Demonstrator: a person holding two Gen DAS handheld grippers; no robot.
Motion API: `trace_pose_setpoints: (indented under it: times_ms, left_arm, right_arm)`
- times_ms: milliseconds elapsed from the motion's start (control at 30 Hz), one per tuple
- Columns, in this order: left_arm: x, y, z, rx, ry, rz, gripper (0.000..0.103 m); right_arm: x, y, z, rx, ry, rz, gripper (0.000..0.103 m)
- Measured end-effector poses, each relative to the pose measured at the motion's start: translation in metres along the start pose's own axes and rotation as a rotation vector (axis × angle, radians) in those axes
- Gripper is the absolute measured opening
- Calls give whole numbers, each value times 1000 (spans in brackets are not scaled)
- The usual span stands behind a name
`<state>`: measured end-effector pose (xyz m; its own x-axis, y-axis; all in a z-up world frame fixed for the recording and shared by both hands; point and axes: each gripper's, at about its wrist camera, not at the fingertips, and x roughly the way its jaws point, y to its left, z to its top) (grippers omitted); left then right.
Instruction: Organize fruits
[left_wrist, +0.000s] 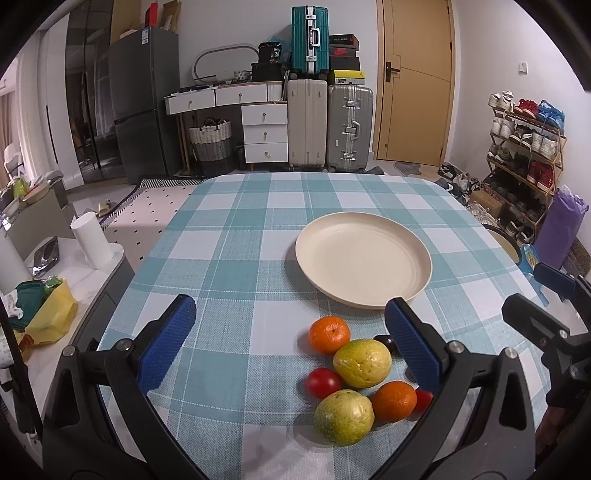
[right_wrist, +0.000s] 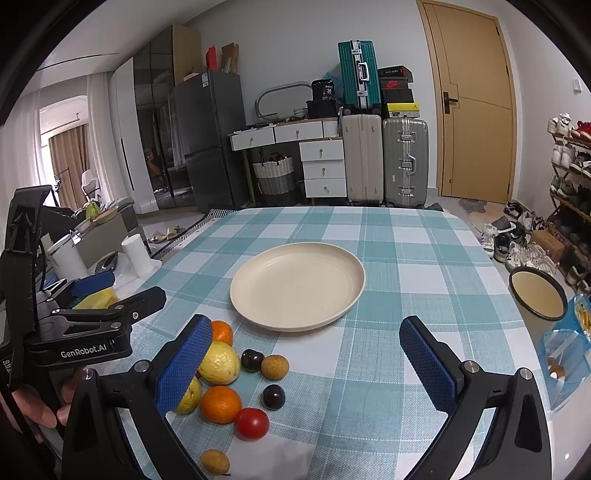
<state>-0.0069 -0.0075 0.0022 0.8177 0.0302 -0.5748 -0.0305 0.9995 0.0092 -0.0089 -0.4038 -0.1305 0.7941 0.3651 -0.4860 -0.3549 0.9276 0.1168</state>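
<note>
Both grippers hover above the near edge of a checked table, the left gripper and right gripper each with blue pads spread wide, holding nothing. Fruit clusters near that edge: oranges, yellow-green fruits, red tomatoes, dark plums and small brown fruits. Just beyond them sits an empty cream plate. Suitcases, a shoe rack and a fridge stand behind.

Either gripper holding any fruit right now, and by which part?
Nothing held. Left gripper and right gripper are both open and empty; the fruits lie on the tablecloth, the plate bare.
</note>
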Motion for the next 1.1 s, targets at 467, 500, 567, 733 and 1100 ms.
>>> trace_pose_setpoints:
  times_ms: [467,500,567,733,1100]
  left_arm:
    - [7,2,-6,-25,21,-9,103]
    - [6,4,-6,-25,21,-9,103]
    - [6,5,-5,-27,21,-11,103]
    - [7,5,-6,-26,23,-9,103]
    - [7,4,-7,-25,23,-8,103]
  right_arm:
    - [0,0,0,7,-2,-1,103]
    - [0,-1,1,6,-1,0,103]
    - [0,-1,1,6,-1,3,103]
    - [0,-2,0,14,2,2,103]
    - [1,-4,-1,22,6,-4,103]
